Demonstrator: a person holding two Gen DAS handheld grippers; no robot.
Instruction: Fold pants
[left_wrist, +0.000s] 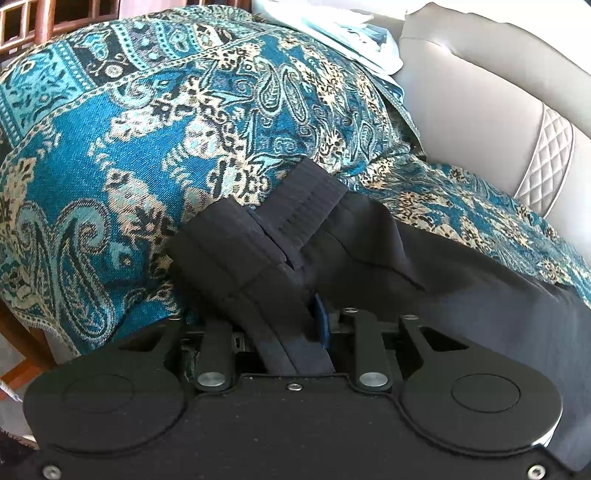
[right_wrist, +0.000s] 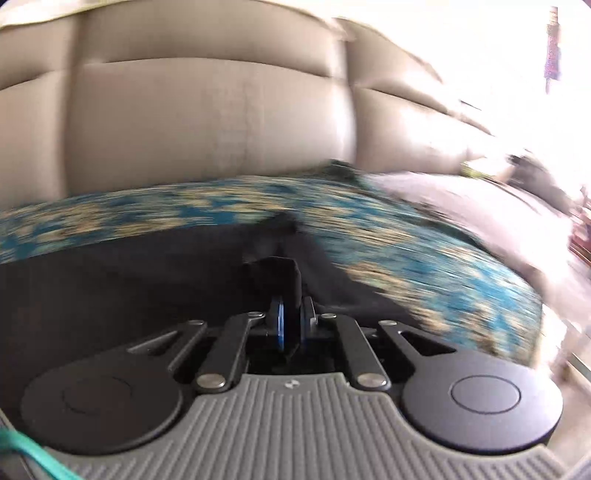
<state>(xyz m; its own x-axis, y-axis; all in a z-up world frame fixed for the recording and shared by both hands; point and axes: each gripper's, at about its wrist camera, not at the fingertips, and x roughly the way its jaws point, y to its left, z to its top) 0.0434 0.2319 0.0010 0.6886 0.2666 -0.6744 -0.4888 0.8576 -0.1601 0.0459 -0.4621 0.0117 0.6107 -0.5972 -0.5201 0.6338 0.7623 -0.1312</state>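
pants, black, lie low in both frames on the patterned sofa throw. left gripper pinches the waistband; right gripper pinches another edge. keep both jaws clamped, lift evenly, keep cloth taut.

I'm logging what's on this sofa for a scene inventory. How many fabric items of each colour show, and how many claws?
Black ribbed-waistband pants: 1
Teal-and-cream paisley woven throw: 1
Pale white-blue folded cloth: 1
Claws, left claw and right claw, each shut on the pants: 2
Total: 5
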